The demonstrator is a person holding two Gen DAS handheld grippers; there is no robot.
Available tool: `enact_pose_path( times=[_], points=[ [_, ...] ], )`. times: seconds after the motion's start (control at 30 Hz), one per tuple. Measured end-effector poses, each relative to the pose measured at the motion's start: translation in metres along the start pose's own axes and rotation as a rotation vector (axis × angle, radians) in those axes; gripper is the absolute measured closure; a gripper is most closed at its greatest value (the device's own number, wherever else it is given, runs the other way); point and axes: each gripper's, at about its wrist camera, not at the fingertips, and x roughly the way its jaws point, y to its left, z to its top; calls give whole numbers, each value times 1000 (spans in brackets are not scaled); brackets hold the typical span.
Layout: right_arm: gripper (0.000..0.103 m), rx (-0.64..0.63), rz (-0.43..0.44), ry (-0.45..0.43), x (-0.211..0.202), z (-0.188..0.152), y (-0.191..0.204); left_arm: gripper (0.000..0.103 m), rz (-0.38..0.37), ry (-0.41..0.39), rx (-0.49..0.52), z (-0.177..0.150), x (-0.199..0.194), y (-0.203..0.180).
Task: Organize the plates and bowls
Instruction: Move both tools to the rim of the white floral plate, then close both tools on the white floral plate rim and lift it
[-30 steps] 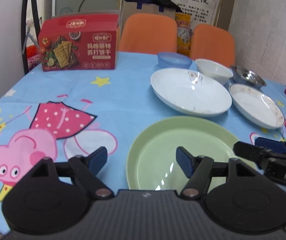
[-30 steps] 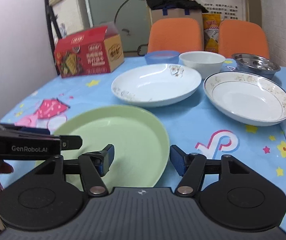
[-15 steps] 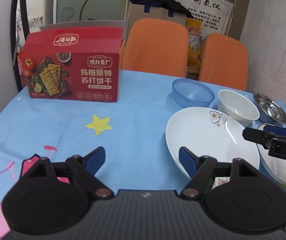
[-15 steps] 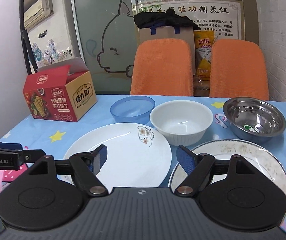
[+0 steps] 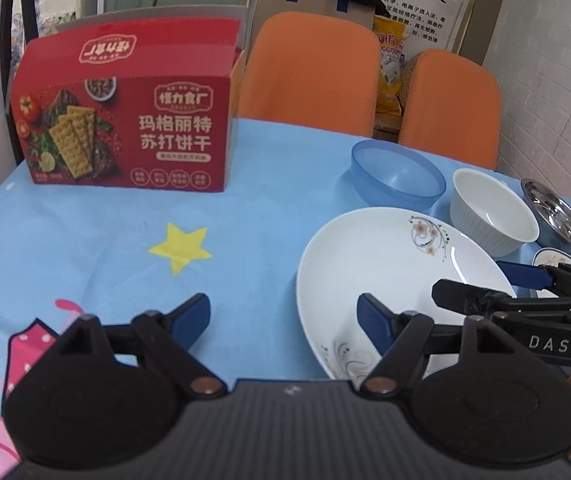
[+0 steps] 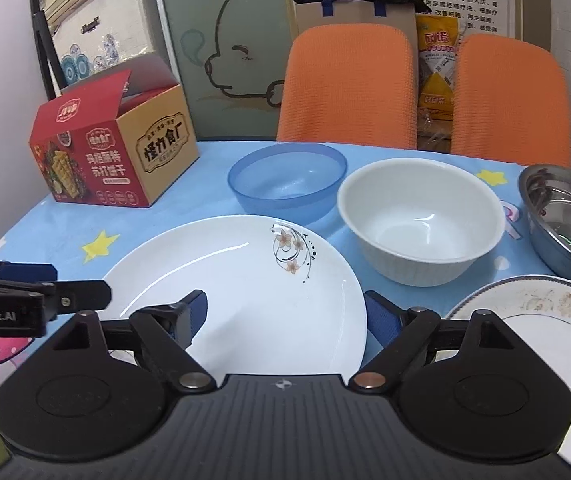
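A white flower-print plate (image 6: 253, 288) lies on the blue tablecloth; it also shows in the left wrist view (image 5: 385, 276). Behind it stand a blue plastic bowl (image 6: 287, 184), a white bowl (image 6: 419, 220) and a steel bowl (image 6: 569, 224). A gold-rimmed plate (image 6: 533, 320) lies to the right. My right gripper (image 6: 285, 316) is open and empty, just above the flower plate's near part. My left gripper (image 5: 283, 318) is open and empty, over the cloth by that plate's left rim. The green plate is out of view.
A red cracker box (image 5: 125, 120) stands at the table's back left. Two orange chairs (image 6: 349, 88) stand behind the table. The right gripper's fingers (image 5: 525, 276) cross the right of the left wrist view.
Both grippers have moved forward from the green plate toward the white flower plate and bowls, which now look closer and larger. Both stay open and empty.
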Motion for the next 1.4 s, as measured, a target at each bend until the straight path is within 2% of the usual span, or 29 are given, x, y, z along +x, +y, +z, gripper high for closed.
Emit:
enact_pose_path(
  times=[0.1, 0.3, 0.7, 0.8, 0.83, 0.9, 1.13, 1.4],
  points=[
    [0, -18, -10, -13, -4, -4, 1, 29, -9, 10, 2, 0, 6, -3],
    [0, -38, -4, 30, -2, -15, 5, 29, 4, 65, 44, 2, 30, -16],
    [0, -125, 3, -2, 1, -29, 15, 29, 1, 43, 56, 2, 37, -18],
    [0, -123, 4, -11, 2, -29, 16, 32, 4, 31, 71, 0, 36, -22],
    [0, -125, 2, -18, 2, -30, 15, 42, -3, 24, 80, 0, 35, -24],
    [0, -119, -7, -29, 1, -30, 15, 50, -13, 20, 88, 0, 34, -30],
    [0, -57, -29, -44, -3, -26, 7, 55, 10, 30, 59, 5, 33, -34],
    [0, -32, -33, -120, -25, -17, 11, 56, -1, -54, 72, 15, -1, -40]
  ],
)
